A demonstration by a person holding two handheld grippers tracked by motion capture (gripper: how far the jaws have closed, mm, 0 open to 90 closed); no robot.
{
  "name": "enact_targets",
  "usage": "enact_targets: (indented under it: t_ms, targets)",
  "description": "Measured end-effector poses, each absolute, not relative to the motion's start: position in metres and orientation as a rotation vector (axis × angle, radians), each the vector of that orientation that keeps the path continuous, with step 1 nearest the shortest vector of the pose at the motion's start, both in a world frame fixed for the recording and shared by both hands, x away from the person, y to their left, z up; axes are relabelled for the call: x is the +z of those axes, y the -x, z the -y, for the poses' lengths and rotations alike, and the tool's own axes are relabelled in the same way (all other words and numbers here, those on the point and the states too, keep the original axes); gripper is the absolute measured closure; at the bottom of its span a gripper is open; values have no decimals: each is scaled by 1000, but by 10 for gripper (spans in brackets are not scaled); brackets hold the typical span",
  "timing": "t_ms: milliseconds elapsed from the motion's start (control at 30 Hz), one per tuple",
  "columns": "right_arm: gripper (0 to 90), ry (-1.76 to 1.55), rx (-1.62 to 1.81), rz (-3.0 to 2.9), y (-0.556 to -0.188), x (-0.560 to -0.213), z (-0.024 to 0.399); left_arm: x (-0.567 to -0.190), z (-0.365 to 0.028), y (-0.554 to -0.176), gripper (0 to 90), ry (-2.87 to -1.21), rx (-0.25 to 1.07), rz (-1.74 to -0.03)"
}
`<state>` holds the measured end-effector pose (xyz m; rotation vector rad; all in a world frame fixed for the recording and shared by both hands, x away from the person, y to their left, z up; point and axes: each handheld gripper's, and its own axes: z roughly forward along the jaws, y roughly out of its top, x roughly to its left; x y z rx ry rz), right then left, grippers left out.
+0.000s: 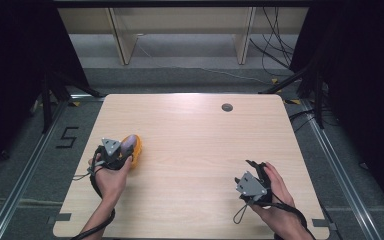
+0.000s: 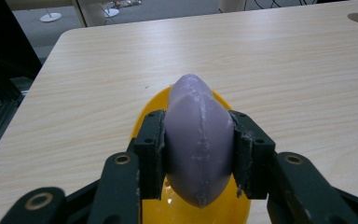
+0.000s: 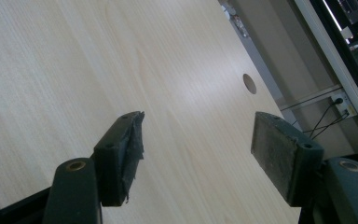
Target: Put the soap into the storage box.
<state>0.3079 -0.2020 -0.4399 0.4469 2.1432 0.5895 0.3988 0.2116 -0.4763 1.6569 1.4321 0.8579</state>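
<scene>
Firstly, surface: pale wood-grain table (image 1: 195, 150) with rounded corners and a round cable port (image 1: 227, 107) near its far edge.
Room: grey floor, dark curtains at both sides, light wooden furniture legs and loose black cables beyond the table.
Writing: a black "5" (image 1: 68, 137) marked on the floor left of the table; nothing else legible.
Task item: lilac oval soap (image 2: 199, 140), its seam scuffed white, over a yellow dish (image 2: 186, 210) near the table's left edge.
Left gripper (image 1: 114, 153): both pads pinch the soap's flanks; the dish lies directly beneath, whether it touches the soap cannot be told.
Right gripper (image 3: 198, 154): jaws spread, nothing between them, above bare table at the near right, well apart from the soap.
</scene>
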Motion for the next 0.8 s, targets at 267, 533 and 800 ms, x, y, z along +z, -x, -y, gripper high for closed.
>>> enact_targets:
  t_ms: [267,533,800]
  targets:
    - [346,-444,588,-2141,-308,-440,202,-481,-211,-400,587,-1665,840,-1433]
    - [348,-443,586,-2138,-308,-440,202,-480,-212,-401,585,-1685,824,-1435]
    - [348,-429,582,-2142,-309,-440,202,-479,-214,-402,582,-1740,757,-1457]
